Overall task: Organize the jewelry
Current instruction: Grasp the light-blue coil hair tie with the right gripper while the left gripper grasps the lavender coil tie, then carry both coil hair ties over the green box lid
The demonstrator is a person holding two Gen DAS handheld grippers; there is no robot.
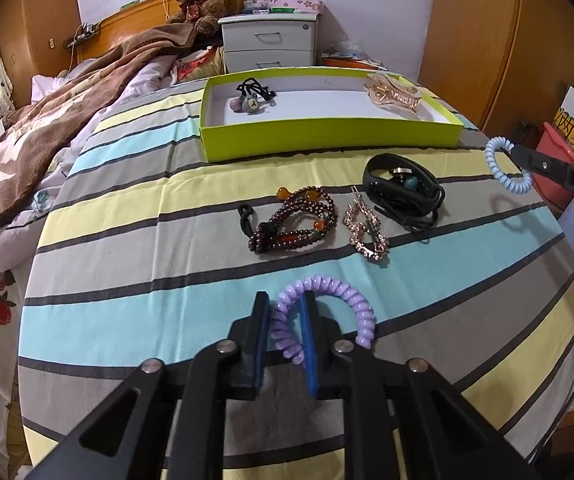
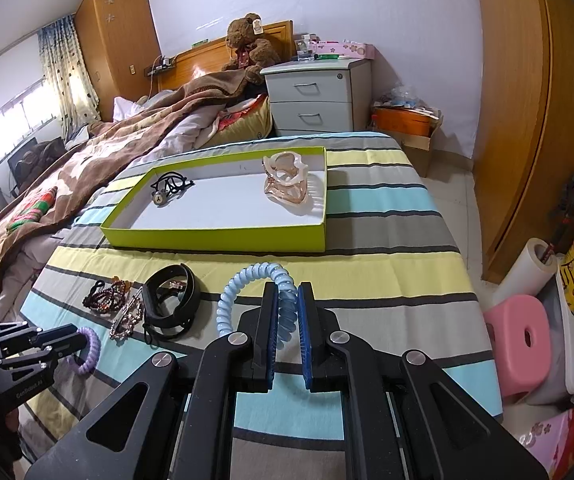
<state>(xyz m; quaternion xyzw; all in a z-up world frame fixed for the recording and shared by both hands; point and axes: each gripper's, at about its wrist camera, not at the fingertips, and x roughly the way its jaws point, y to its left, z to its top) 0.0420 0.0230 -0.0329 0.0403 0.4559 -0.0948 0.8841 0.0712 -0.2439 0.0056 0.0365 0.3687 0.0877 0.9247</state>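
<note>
My left gripper [image 1: 286, 300] is shut on a purple spiral hair tie [image 1: 351, 300] just above the striped cloth; both also show in the right wrist view [image 2: 85, 350]. My right gripper [image 2: 287, 290] is shut on a light blue spiral hair tie [image 2: 243, 284], held above the cloth right of the pile; the tie shows in the left wrist view [image 1: 505, 170]. A green tray [image 1: 327, 136] holds a black hair tie with charms [image 1: 253, 96] and a clear claw clip [image 1: 393, 94]. On the cloth lie a dark bead bracelet [image 1: 295, 220], a rhinestone clip [image 1: 367, 230] and a black band [image 1: 403, 186].
The table stands beside a bed with a brown blanket [image 1: 67, 112]. A white nightstand [image 1: 269, 42] is behind the tray. A wooden wardrobe [image 2: 519, 100], a pink stool [image 2: 523, 340] and boxes stand on the floor at the right.
</note>
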